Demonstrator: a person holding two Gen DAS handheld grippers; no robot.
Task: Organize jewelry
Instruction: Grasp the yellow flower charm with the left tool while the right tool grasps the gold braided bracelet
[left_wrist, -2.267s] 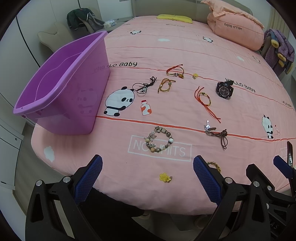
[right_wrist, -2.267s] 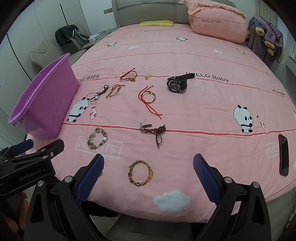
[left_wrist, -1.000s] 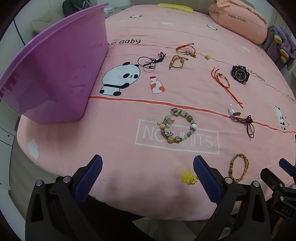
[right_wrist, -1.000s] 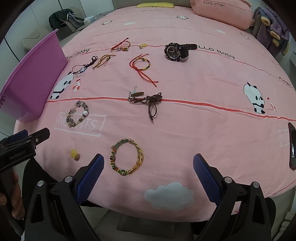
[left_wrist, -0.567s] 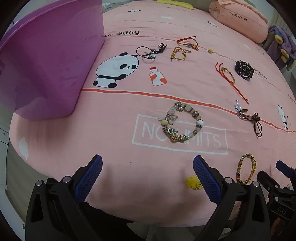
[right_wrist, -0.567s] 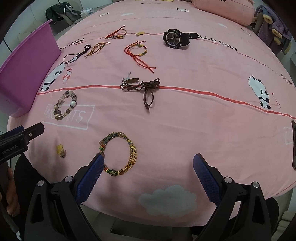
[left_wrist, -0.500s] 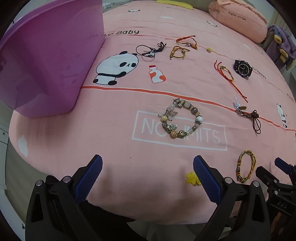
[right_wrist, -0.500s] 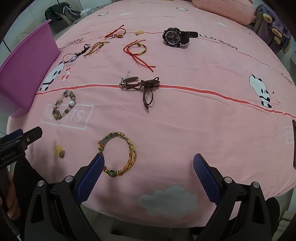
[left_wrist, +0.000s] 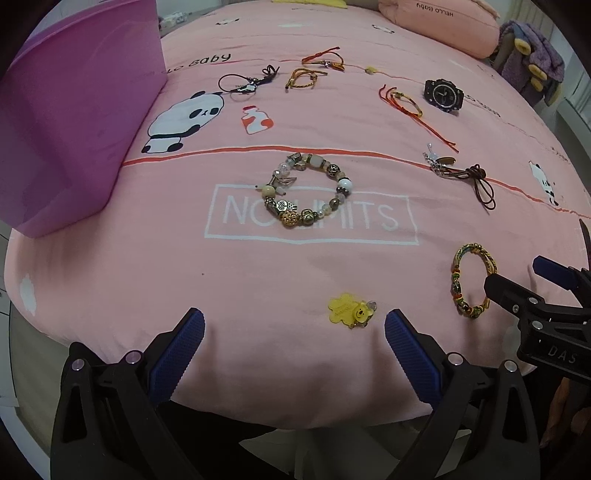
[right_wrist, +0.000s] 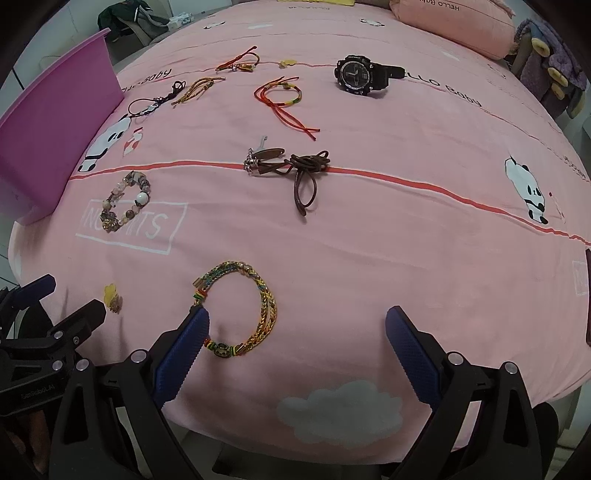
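Several pieces of jewelry lie spread on a pink bedspread. My right gripper (right_wrist: 297, 332) is open and low over the near edge. A woven gold bracelet (right_wrist: 266, 306) lies just ahead of it, its left side hidden behind the left fingertip (right_wrist: 181, 354). My left gripper (left_wrist: 293, 332) is open with nothing in it. A yellow bear charm (left_wrist: 349, 309) lies close ahead of it, to the right. A beaded charm bracelet (left_wrist: 291, 218) rests farther in. The purple bin (left_wrist: 74, 122) stands at the left.
Farther back lie a brown leather cord bracelet (right_wrist: 295, 166), a red string bracelet (right_wrist: 284, 96), a black watch (right_wrist: 356, 75) and three thin cord pieces near the bin (right_wrist: 55, 122). A pink pillow (left_wrist: 443, 22) sits at the bed's far end.
Both grippers have come down and forward toward the bedspread. The woven bracelet now lies right by my right gripper's left finger, and the bear charm is closer to my left gripper.
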